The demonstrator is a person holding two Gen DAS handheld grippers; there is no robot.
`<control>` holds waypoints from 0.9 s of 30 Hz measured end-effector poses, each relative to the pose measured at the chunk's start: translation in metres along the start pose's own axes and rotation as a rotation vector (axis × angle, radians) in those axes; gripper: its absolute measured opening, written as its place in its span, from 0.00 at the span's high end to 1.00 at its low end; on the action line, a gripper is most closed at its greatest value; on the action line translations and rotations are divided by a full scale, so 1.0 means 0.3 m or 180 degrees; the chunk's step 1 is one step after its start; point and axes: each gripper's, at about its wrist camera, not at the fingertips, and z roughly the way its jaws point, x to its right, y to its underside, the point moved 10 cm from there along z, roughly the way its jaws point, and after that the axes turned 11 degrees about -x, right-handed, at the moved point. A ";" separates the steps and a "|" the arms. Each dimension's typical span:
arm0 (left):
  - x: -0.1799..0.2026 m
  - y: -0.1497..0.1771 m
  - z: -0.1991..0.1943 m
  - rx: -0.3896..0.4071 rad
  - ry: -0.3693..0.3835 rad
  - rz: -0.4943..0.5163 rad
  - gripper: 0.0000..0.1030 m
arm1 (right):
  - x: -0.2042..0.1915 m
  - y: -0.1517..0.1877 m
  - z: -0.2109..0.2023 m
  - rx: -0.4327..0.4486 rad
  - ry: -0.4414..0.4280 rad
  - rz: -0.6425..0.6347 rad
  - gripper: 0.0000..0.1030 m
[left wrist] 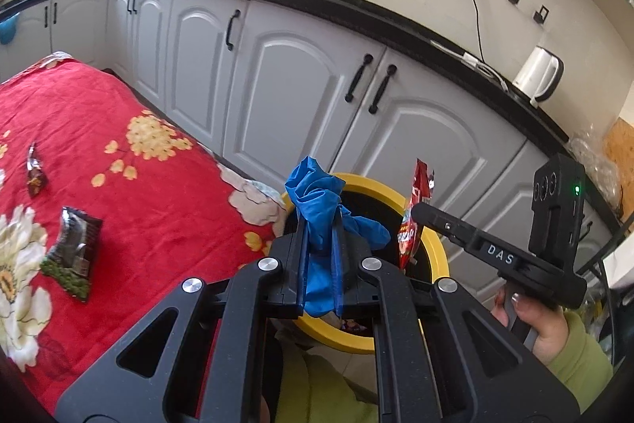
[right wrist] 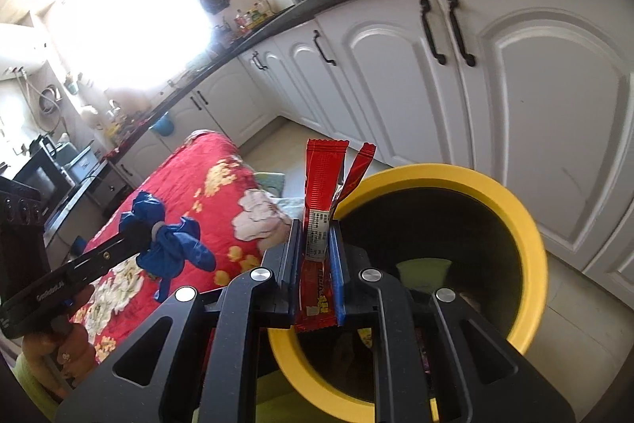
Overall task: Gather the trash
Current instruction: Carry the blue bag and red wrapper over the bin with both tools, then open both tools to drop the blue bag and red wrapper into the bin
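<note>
Left tool (left wrist: 321, 236) is clamped on a crumpled blue glove (left wrist: 317, 193); right tool (right wrist: 317, 256), lettered "DAS", is clamped on a red wrapper (right wrist: 319, 209). Yellow-rimmed bin (right wrist: 527, 224) is seen at 3 o'clock of the wrapper, its mouth unobstructed.

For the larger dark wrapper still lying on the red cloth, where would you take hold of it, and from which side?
Probably the dark wrapper is best taken at its upper crimped end, which sits slightly raised off the red cloth while the rest lies flat. Come from above, tongs straddling that edge across its width. Both tongs are full now: left on blue plastic, right on the red packet.
</note>
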 end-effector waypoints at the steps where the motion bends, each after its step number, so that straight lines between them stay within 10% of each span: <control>1: 0.006 0.003 0.009 -0.0016 0.0001 0.0013 0.95 | 0.015 0.002 0.000 -0.0005 0.0011 0.0029 0.87; 27: 0.110 0.089 0.260 -0.0522 -0.0004 0.0245 0.95 | 0.220 0.082 0.066 -0.0286 0.0133 0.0378 0.83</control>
